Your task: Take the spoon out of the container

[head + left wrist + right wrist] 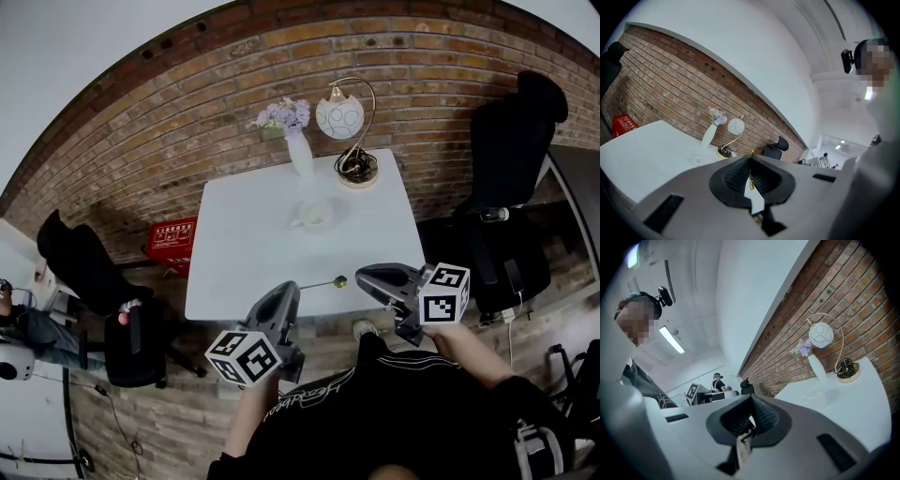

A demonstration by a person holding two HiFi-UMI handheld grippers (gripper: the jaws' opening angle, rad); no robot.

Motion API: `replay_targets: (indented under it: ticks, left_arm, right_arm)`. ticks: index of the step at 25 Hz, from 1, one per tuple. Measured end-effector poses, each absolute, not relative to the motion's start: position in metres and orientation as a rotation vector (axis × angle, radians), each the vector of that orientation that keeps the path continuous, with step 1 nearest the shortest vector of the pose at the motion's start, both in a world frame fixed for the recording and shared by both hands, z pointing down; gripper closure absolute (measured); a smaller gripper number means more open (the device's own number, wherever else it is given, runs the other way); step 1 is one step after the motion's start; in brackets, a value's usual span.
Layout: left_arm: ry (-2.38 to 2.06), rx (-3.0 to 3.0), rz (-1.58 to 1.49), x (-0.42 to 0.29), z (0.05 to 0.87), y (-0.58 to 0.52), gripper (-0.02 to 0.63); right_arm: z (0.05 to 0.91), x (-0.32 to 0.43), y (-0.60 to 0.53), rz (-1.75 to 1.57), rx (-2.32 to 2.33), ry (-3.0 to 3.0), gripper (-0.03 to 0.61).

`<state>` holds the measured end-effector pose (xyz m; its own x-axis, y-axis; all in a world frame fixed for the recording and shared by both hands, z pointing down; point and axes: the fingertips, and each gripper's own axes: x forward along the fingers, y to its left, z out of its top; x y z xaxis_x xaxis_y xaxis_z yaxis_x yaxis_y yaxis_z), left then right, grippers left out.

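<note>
A white desk [253,253]. At its near edge the right tongs [360,277] are closed on nothing, and the left tongs [293,287] are clamped on the spoon's handle. A cup [314,214] sits toward the far edge. The spoon [333,282] is out of the cup, above the near edge.

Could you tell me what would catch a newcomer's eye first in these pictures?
The gold spoon stands out, pinched in the fingers of the left gripper above the near part of the white table. At the table's far side, a vase of purple flowers stands beside a gold arc lamp.
</note>
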<state>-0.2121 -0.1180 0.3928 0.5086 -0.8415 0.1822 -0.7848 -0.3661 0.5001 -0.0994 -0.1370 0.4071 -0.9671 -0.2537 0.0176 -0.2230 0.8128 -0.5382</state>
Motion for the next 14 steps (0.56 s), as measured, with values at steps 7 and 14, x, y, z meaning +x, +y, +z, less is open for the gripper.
replay_targets:
  ticks: [7, 14]
  left_arm:
    - [-1.325, 2.218, -0.144, -0.2112, 0.3951, -0.1127, 0.606]
    - [-1.326, 2.223, -0.141, -0.2087, 0.3935, -0.1106, 0.606]
  right_arm:
    - [0.4078, -0.0970, -0.1328, -0.858, -0.396, 2.935, 0.581]
    - [0.4060, -0.0950, -0.1309, -0.854, -0.395, 2.929, 0.581]
